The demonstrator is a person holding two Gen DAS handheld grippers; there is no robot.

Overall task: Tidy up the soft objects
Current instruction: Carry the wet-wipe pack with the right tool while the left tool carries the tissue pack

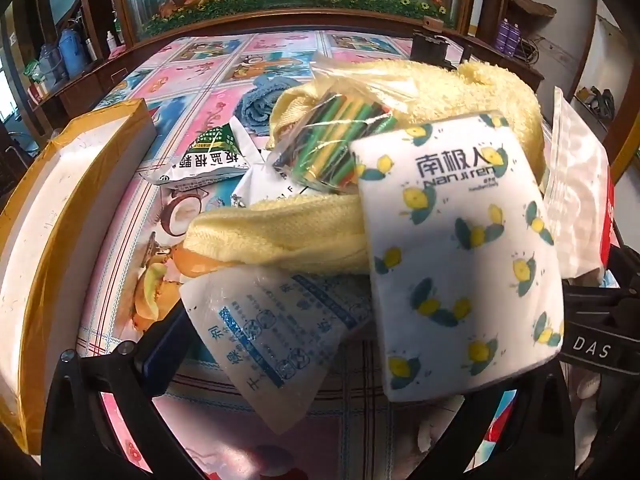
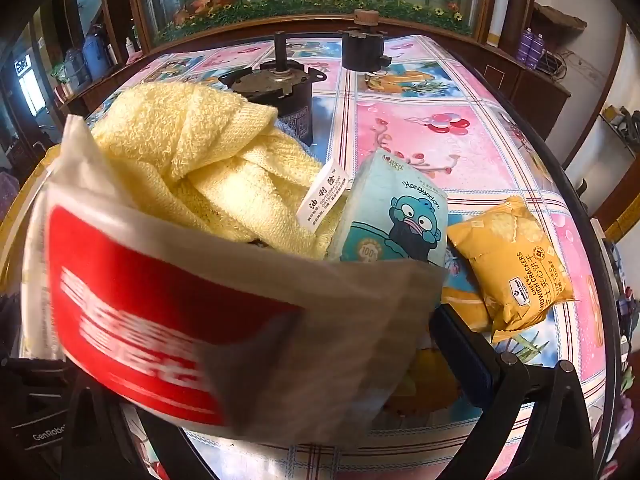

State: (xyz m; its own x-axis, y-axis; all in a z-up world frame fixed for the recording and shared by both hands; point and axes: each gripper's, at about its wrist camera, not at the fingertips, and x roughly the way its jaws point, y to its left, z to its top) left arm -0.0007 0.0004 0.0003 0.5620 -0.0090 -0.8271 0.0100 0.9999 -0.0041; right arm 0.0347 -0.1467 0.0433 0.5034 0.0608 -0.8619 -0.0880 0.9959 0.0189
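You are early in the sorting, judging by how things lie. Almost everything sits in one jumbled heap in the middle of the surface (image 1: 208, 80), and the cardboard box (image 1: 60, 208) at the left edge shows nothing inside from this angle, though its interior is mostly hidden.

Your left hand-held gripper (image 1: 320, 412) has the lemon-print tissue pack (image 1: 464, 256) lying between its fingers, tilted and raised over the pile; whether the jaws are actually clamped on it I cannot tell, since the pack hides the contact. Your right hand-held gripper (image 2: 264, 384) is in the same position with the red-and-white packet (image 2: 168, 312): it fills the space between the fingers and is blurred, so the grip is not readable either.

Left to deal with:
- the yellow towel (image 1: 420, 88), crumpled at the centre of the heap
- the blue rolled cloth (image 1: 256, 108) just behind it
- the cartoon tissue pack (image 2: 392, 216), leaning against the towel
- the clear bag of coloured sticks (image 1: 336, 144) resting on the towel
- the white gel pack (image 1: 272, 344) and the green-labelled pouch (image 1: 204, 156) near the front
- the yellow cracker packet (image 2: 516, 264), lying apart on the right

The two dark motors (image 2: 280, 88) at the back look hard and probably stay out.
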